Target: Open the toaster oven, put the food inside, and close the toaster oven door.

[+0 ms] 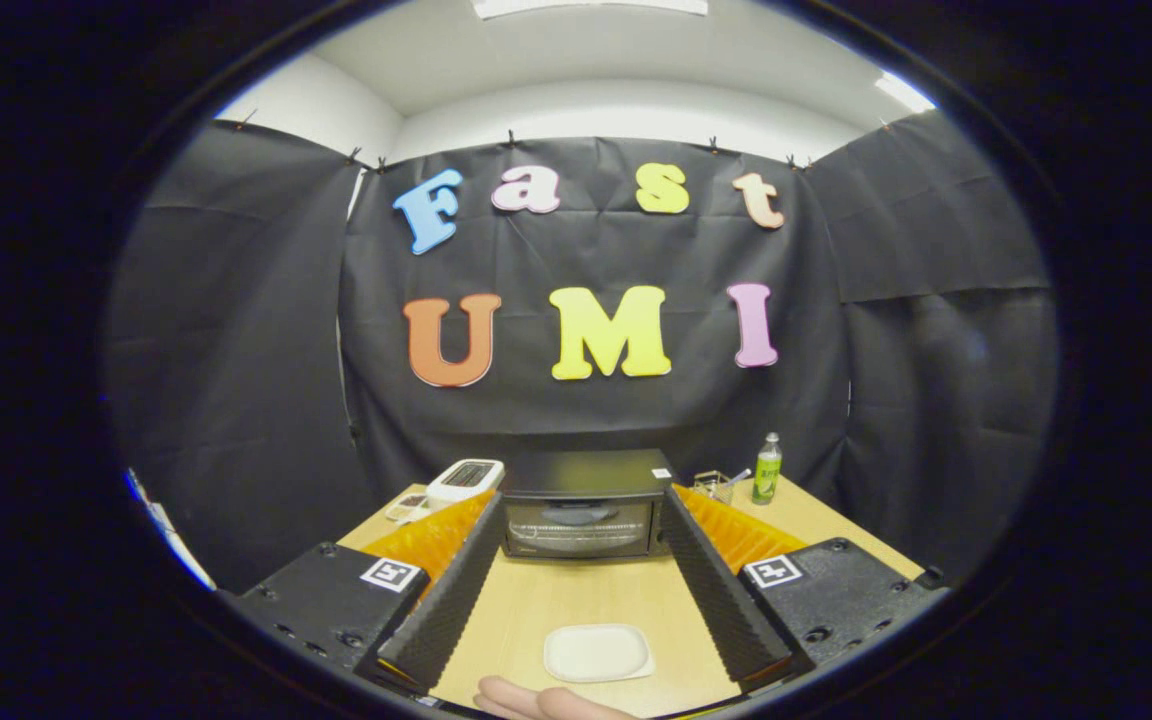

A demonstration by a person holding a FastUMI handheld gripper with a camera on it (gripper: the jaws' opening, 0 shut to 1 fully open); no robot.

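Hovering over the table [526, 610], the tongs [584, 520] gape apart, framing the closed toaster oven [584, 505] beyond a white plate [598, 652].

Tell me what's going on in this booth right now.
A person's handheld tongs are open and hold nothing, aimed across the wooden table at the black toaster oven, whose door is shut. A white plate lies between the fingers, with pale food just below it. Nothing is touched yet.

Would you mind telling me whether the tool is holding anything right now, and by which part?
Nothing is held. The tool is open, its fingers spread over bare table, with the white plate lying between them untouched.
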